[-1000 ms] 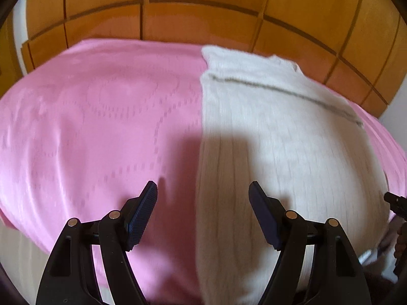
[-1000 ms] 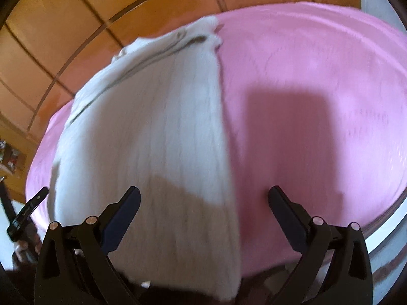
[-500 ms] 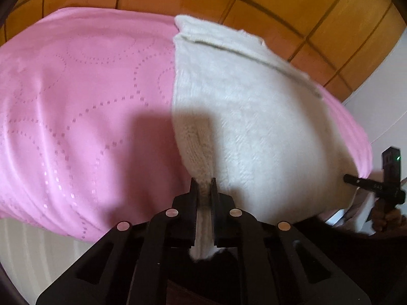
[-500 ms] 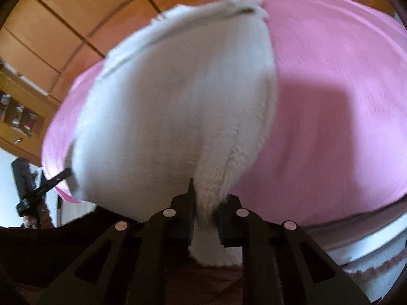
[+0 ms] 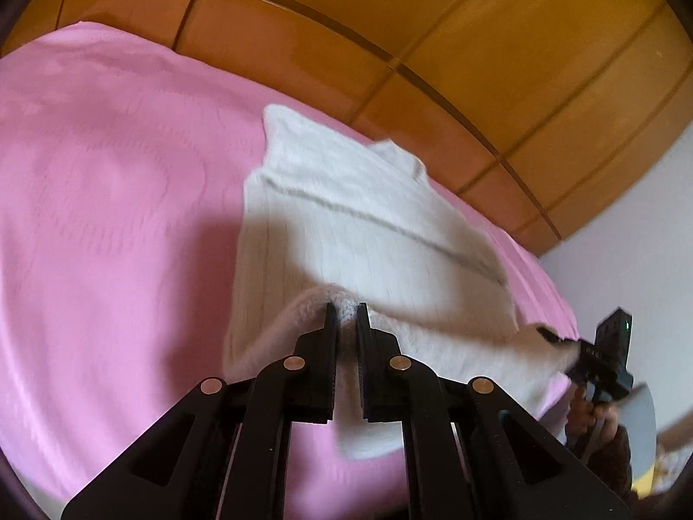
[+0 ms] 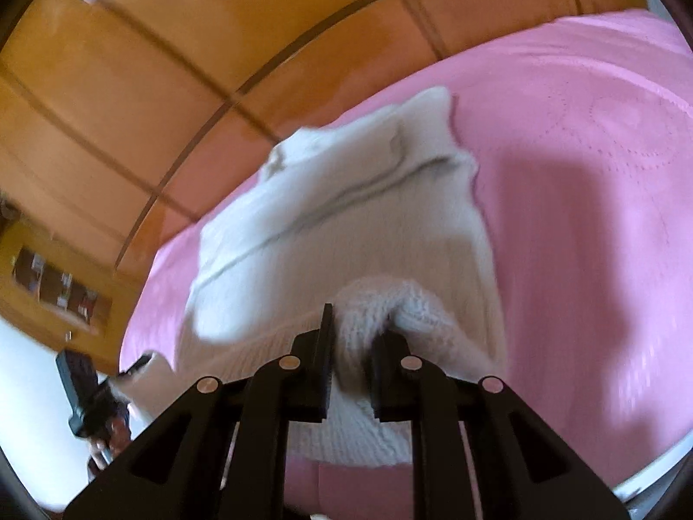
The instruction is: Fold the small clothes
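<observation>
A cream knitted sweater [image 5: 372, 221] lies on a pink bedspread [image 5: 108, 225], its collar end toward the wooden headboard. My left gripper [image 5: 345, 310] is shut on the sweater's near left hem corner, which bunches up between the pads and is lifted off the bed. In the right wrist view the same sweater [image 6: 346, 234] shows, and my right gripper [image 6: 354, 325] is shut on its near right hem corner, with a thick wad of knit between the fingers. The near hem curls up over the sweater's body. Each gripper appears at the edge of the other's view.
A wooden panelled headboard [image 5: 454, 43] stands behind the bed. A person's hand with the right gripper's handle [image 5: 606, 359] is at the left view's right edge. A wooden shelf with small items [image 6: 56, 290] sits at left in the right wrist view. Pink bedspread [image 6: 597, 173] spreads to both sides.
Both grippers went from wide open over the hem to shut on its corners. Since then both have lifted the hem and carried it toward the collar end, and the views have tilted.
</observation>
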The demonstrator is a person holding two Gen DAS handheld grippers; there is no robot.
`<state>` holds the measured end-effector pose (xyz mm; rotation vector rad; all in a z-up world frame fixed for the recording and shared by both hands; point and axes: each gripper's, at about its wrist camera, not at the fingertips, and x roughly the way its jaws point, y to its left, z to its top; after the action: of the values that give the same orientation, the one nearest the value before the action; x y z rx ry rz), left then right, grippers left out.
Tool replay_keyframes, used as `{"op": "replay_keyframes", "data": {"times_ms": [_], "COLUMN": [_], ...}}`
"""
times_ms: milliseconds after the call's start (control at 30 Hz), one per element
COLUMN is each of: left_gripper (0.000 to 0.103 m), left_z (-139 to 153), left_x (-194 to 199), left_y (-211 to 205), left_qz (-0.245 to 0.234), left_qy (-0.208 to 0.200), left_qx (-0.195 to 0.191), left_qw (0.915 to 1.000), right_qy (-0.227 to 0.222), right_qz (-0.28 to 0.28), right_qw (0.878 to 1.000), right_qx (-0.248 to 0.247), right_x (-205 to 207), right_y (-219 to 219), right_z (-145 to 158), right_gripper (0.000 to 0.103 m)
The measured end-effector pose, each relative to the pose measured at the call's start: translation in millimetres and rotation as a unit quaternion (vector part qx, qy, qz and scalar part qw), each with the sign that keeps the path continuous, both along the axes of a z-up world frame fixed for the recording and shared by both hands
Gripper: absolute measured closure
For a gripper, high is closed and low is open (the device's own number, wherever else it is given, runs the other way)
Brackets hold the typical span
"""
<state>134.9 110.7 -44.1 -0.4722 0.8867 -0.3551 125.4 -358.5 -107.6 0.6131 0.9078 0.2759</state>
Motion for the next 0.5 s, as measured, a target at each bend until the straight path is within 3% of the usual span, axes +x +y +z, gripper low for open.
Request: {"op": "replay_keyframes", "data": {"times_ms": [100, 167, 200, 233, 267, 367, 500], "left_gripper": [0.096, 0.092, 0.071, 0.040, 0.031, 0.030, 0.030], "left_z": [2, 10, 15, 15, 15, 4, -26], "left_x": [30, 41, 44, 42, 38, 29, 13], "left_y": [0, 3, 6, 8, 16, 25, 29], "left_qz": [0.040, 0.065, 0.070, 0.072, 0.088, 0.080, 0.056], "left_qy": [0.015, 0.005, -0.001, -0.003, -0.011, -0.007, 0.015], "left_qx": [0.023, 0.036, 0.040, 0.035, 0.022, 0.027, 0.028], "left_qw": [0.9988, 0.9972, 0.9967, 0.9968, 0.9959, 0.9964, 0.9979], "right_qy": [0.011, 0.009, 0.004, -0.005, -0.013, -0.030, -0.014], "right_qz": [-0.021, -0.025, -0.028, -0.037, -0.046, -0.064, -0.054], "right_qw": [1.000, 1.000, 1.000, 0.999, 0.998, 0.997, 0.998], "right_qx": [0.011, 0.012, 0.013, 0.018, 0.028, 0.035, 0.007], "right_x": [30, 36, 34, 33, 30, 14, -11], "right_y": [-8, -13, -19, -23, -31, -48, -53], "right_z": [-6, -6, -3, 0, 4, 8, -5], "right_gripper": [0.090, 0.076, 0.064, 0.034, 0.026, 0.023, 0.018]}}
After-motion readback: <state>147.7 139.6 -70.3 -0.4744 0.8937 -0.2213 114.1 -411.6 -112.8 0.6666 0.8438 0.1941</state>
